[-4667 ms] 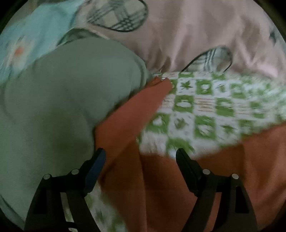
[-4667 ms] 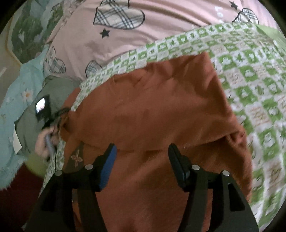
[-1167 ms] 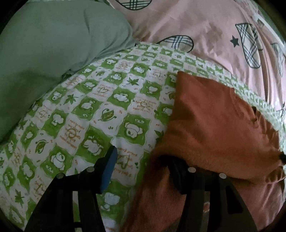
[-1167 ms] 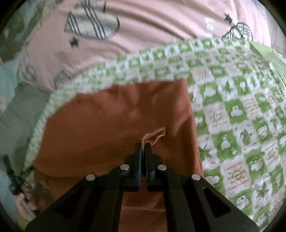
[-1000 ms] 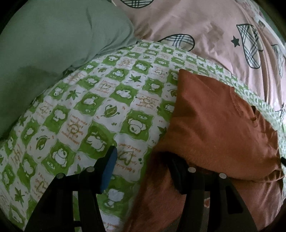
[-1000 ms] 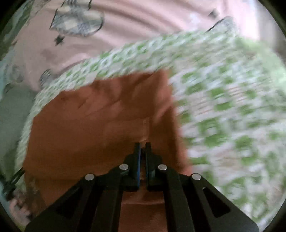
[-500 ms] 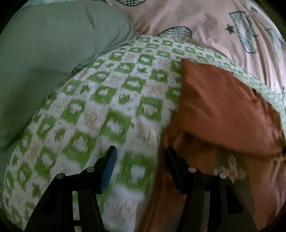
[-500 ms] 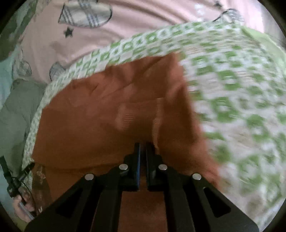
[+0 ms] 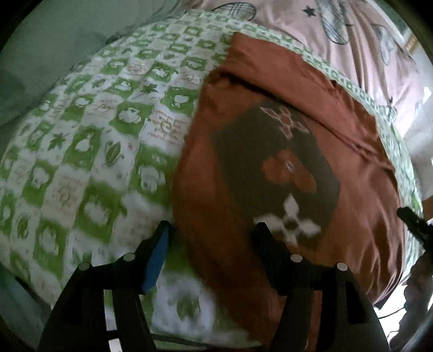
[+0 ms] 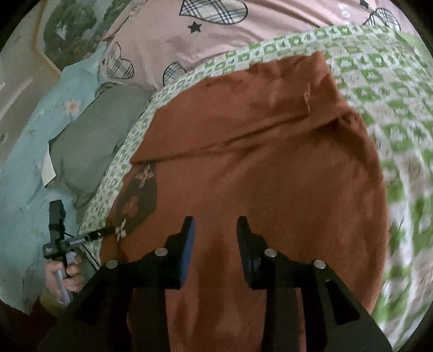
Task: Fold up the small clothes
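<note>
Rust-orange garment [image 10: 270, 168] was laid partly folded on checked green blanket [image 9: 102, 130]; left hand-held gripper [image 9: 211, 238] and right hand-held gripper [image 10: 215, 238] were held open, nothing gripped

Beneath the jaws, green-checked blanket [image 9: 89, 140]; beyond it pink heart-print sheet [image 10: 243, 38]; left, grey-green pillow [image 10: 92, 140] and pale-blue floral cloth [image 10: 24, 173].

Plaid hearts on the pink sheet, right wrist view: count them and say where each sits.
4 on the pink sheet: one top centre, one top right, one at left, one beside the green checked blanket. More may be hidden under the blanket.
</note>
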`<move>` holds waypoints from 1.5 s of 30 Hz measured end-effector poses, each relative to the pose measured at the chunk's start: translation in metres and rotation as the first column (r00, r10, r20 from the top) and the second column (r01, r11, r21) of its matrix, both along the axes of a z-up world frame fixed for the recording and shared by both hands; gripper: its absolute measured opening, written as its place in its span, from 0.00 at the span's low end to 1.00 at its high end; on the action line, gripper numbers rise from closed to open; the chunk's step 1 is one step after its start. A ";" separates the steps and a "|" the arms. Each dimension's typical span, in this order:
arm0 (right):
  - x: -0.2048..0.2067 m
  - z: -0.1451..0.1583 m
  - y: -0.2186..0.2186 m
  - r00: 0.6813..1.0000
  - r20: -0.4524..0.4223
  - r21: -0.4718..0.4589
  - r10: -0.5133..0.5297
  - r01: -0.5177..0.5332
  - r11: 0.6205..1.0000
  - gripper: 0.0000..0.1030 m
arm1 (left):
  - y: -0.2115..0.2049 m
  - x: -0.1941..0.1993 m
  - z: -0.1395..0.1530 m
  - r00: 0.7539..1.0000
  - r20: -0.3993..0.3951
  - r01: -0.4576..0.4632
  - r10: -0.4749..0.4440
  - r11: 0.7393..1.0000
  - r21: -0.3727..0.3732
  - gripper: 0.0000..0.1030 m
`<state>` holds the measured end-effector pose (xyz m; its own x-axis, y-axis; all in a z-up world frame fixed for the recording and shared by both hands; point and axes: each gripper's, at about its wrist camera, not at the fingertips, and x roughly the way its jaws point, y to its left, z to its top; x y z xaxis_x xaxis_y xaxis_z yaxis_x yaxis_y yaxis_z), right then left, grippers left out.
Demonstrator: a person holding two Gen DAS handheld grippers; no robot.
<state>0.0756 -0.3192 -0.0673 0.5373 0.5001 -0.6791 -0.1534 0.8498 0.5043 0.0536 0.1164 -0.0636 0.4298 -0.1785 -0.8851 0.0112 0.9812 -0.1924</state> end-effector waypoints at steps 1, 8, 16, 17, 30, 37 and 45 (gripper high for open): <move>-0.003 0.000 0.004 1.000 -0.001 0.012 0.017 -0.017 1.000 0.33 | -0.003 -0.006 0.002 1.000 0.002 0.015 -0.015 1.000 0.011 0.62; -0.035 0.009 0.080 0.941 0.060 0.111 0.332 -0.336 0.935 0.33 | 0.011 -0.028 0.014 0.999 -0.041 0.010 -0.018 0.983 -0.182 0.62; -0.088 -0.012 0.203 0.799 0.103 0.029 0.593 -0.598 0.801 0.66 | 0.039 -0.033 0.018 0.998 -0.039 -0.049 0.042 0.977 -0.208 0.62; -0.086 -0.018 0.212 0.799 0.097 -0.006 0.593 -0.595 0.803 0.66 | 0.042 -0.035 0.020 0.999 -0.031 -0.050 0.045 0.978 -0.202 0.62; -0.101 -0.025 0.282 0.543 0.215 0.225 0.812 -0.836 0.500 0.67 | 0.106 -0.052 0.038 0.992 0.014 -0.118 0.123 0.972 -0.205 0.62; -0.105 -0.009 0.213 0.664 0.206 0.224 0.719 -0.747 0.626 0.67 | 0.056 -0.048 0.010 0.997 -0.054 0.040 -0.057 0.960 -0.277 0.62; -0.109 0.008 0.077 0.920 0.213 0.207 0.329 -0.372 0.905 0.67 | 0.024 -0.052 -0.001 0.987 -0.057 0.122 -0.147 0.941 -0.316 0.60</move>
<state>-0.0335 -0.2421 -0.0594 0.3932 0.8125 -0.4304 -0.5200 0.5826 0.6246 0.0021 0.1402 -0.0645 0.3139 -0.5013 -0.8064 0.1111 0.8628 -0.4931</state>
